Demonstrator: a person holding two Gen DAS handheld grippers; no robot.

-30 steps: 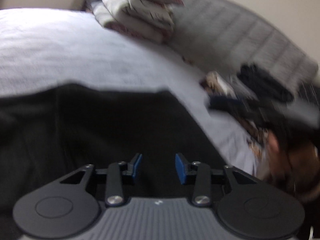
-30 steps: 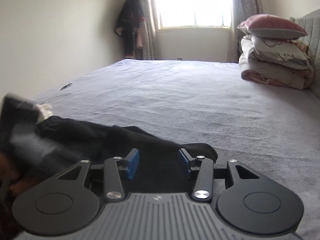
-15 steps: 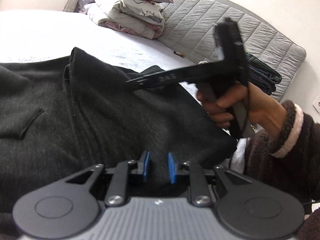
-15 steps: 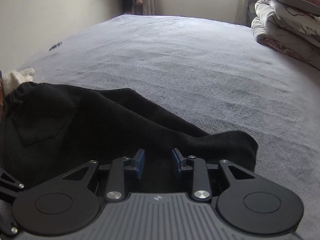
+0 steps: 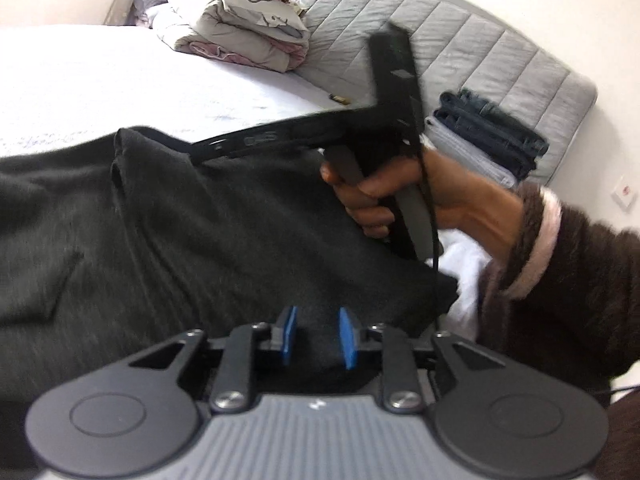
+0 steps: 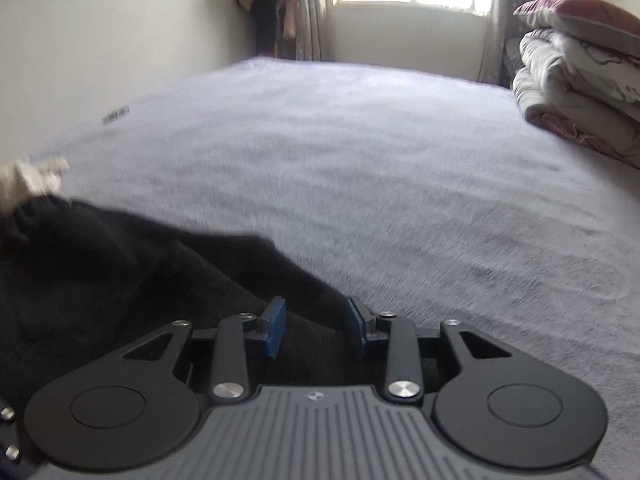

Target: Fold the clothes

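Black garment blurred on grey bed, its edges cut off, both claws, left and right, opening, pads clear of cloth between them.

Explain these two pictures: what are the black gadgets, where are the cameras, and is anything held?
A person holds a two-finger tool in each hand; there is no robot arm. Each picture comes from a camera on one tool, looking along its blue-padded fingers. The left view shows the left tool at the bottom and, beyond it, the right hand gripping the other tool. The right view looks over the right tool across the bed. A black garment lies on the bed under both tools. Both tools' jaws are opening; cloth shows in each gap, but the pads seem not to pinch it. Further back sit folded clothes and piled bedding.
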